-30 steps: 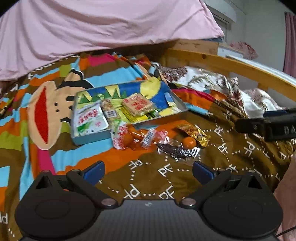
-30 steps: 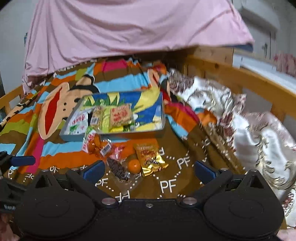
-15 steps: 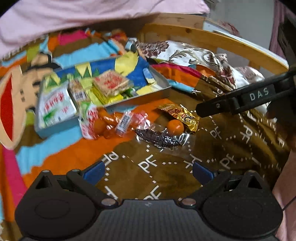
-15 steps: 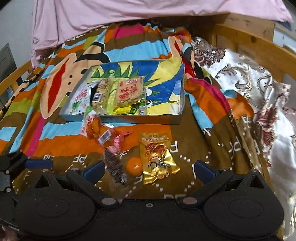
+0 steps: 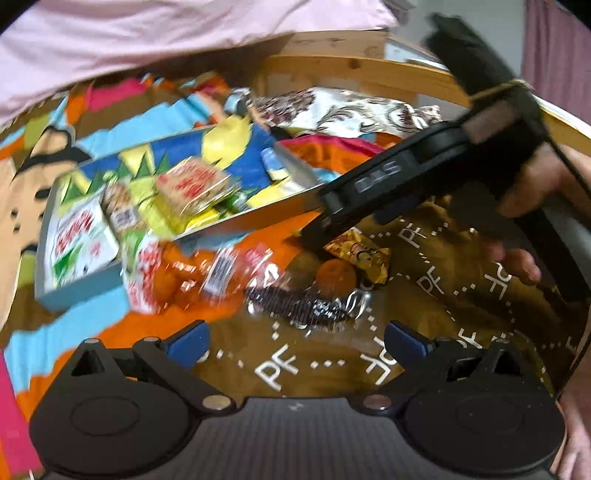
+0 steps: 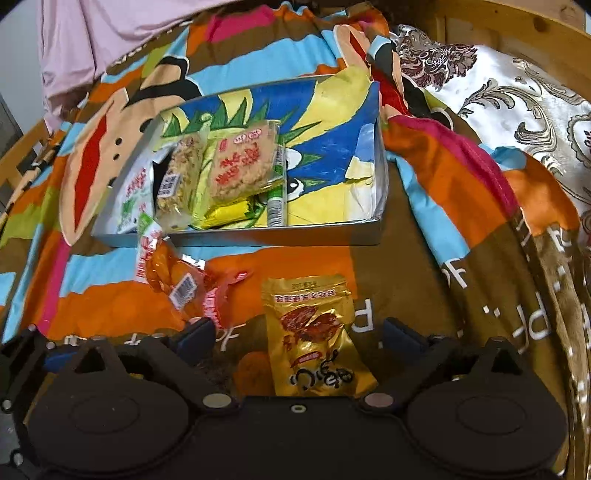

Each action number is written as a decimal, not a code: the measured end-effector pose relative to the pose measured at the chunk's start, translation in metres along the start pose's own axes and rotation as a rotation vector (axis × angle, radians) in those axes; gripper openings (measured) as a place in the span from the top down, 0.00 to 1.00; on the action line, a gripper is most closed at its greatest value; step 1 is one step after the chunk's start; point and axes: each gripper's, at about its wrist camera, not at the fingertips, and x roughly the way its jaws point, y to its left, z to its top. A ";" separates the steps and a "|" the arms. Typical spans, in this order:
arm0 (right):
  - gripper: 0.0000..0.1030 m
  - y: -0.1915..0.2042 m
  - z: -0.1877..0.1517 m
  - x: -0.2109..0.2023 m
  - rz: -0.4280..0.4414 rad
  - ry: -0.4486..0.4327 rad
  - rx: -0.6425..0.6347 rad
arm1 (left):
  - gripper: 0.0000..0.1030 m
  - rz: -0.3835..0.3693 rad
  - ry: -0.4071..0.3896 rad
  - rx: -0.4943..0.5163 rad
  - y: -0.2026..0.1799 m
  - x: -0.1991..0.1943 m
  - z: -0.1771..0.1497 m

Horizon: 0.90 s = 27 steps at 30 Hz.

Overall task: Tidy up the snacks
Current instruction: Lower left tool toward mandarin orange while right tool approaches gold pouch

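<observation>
A shallow grey box (image 6: 258,238) with a blue and yellow lining holds several snack packs on the bedspread. Loose in front of it lie a gold snack pouch (image 6: 314,332), an orange round snack (image 6: 253,373), an orange-and-red pack (image 6: 177,280) and a dark snack in clear wrap (image 5: 295,304). My right gripper (image 6: 295,336) is open, low over the gold pouch, which lies between its fingers. My left gripper (image 5: 295,341) is open and empty, just short of the dark snack. The right gripper also shows in the left wrist view (image 5: 399,184), above the gold pouch (image 5: 362,254).
A pink sheet (image 6: 110,33) hangs at the back. A wooden bed rail (image 5: 369,70) and a floral satin quilt (image 6: 517,96) lie to the right. The striped cartoon bedspread (image 6: 92,288) covers the rest.
Both grippers have moved forward and down toward the loose snacks. The right gripper has closed in over the gold pouch and now crosses the left wrist view. Both stay open.
</observation>
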 end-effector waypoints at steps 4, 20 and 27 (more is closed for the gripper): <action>0.09 -0.006 0.003 0.011 -0.004 0.023 0.011 | 0.00 -0.012 -0.025 0.043 -0.005 0.009 0.002; 0.40 -0.004 0.004 0.023 -0.041 0.090 -0.003 | 0.06 -0.121 -0.088 0.084 -0.006 0.039 0.013; 0.43 -0.009 0.005 0.022 -0.041 0.095 0.030 | 0.23 -0.186 -0.082 0.052 -0.004 0.055 0.019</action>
